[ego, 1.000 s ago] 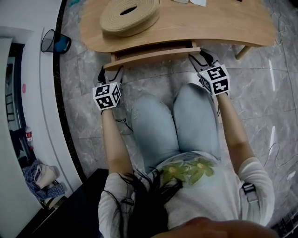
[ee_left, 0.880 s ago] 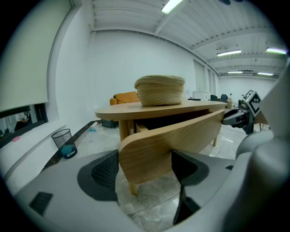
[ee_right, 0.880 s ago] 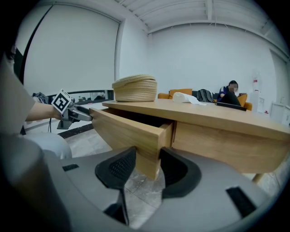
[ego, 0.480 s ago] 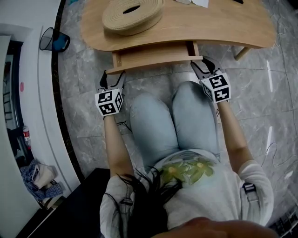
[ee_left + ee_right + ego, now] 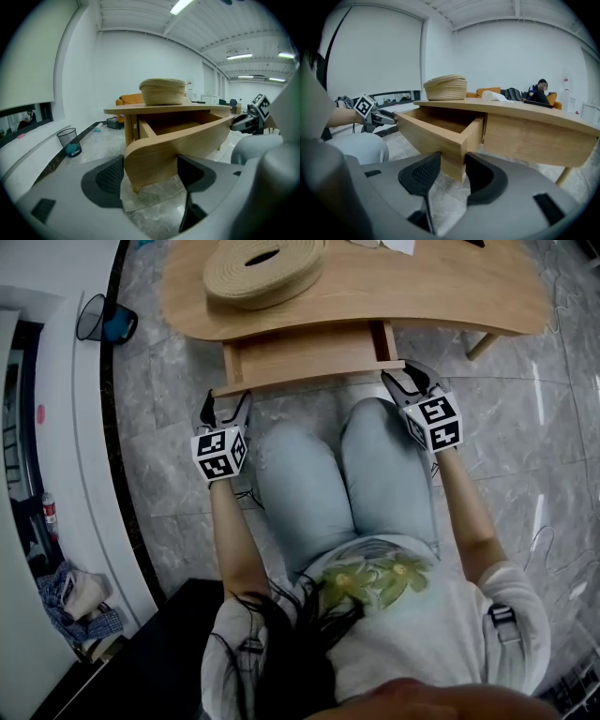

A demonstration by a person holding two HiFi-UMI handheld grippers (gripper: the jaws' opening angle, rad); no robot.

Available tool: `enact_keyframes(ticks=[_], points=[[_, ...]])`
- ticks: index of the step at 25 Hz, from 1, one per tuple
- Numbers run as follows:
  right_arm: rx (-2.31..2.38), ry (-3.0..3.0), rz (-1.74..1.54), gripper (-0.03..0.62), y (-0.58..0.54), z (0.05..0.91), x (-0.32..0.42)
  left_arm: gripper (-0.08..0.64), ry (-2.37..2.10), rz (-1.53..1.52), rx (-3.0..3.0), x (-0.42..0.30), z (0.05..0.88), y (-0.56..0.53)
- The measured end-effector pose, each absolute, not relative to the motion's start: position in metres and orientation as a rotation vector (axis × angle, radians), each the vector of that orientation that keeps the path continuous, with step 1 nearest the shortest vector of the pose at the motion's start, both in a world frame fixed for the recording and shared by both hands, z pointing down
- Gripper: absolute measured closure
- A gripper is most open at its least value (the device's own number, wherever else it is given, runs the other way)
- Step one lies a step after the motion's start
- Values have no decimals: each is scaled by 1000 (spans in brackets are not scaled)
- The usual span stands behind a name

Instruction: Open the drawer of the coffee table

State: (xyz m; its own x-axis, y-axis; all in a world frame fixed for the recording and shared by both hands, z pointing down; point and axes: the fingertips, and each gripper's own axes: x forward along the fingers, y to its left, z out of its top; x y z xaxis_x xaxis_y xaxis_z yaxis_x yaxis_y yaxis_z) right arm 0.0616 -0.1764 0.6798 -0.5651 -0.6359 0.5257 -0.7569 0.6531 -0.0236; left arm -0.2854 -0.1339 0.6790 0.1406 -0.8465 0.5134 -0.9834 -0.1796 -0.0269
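Observation:
The light wooden coffee table [image 5: 450,296] has its drawer [image 5: 305,354] pulled partly out toward me, and the inside looks empty. My left gripper [image 5: 225,401] is shut on the left end of the curved drawer front [image 5: 154,152], which sits between its dark pads [image 5: 108,177]. At the opposite end, my right gripper [image 5: 401,379] is shut on the right corner of the drawer front [image 5: 452,150]. The left gripper view shows the right gripper [image 5: 246,123] at the far end. The right gripper view likewise shows the left gripper [image 5: 377,117].
A round woven basket [image 5: 265,268] and white paper [image 5: 384,245] lie on the tabletop. The person's knees [image 5: 347,474] are just in front of the drawer. A mesh bin [image 5: 108,322] stands by the wall at left. A table leg [image 5: 480,345] slants at right.
The drawer has slid further out of the table toward the person. Both grippers have moved back with its front between their jaws.

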Motion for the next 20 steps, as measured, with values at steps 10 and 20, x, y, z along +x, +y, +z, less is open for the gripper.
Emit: enact_keyframes(ticks=[10,20], points=[[1017,-2348,362,434,-160,682,64,195,-1748,625,2091,-285,681,-119],[1003,-2318,393,434,-148,684,66,195,-1739,601,2073,-282,682,-105]])
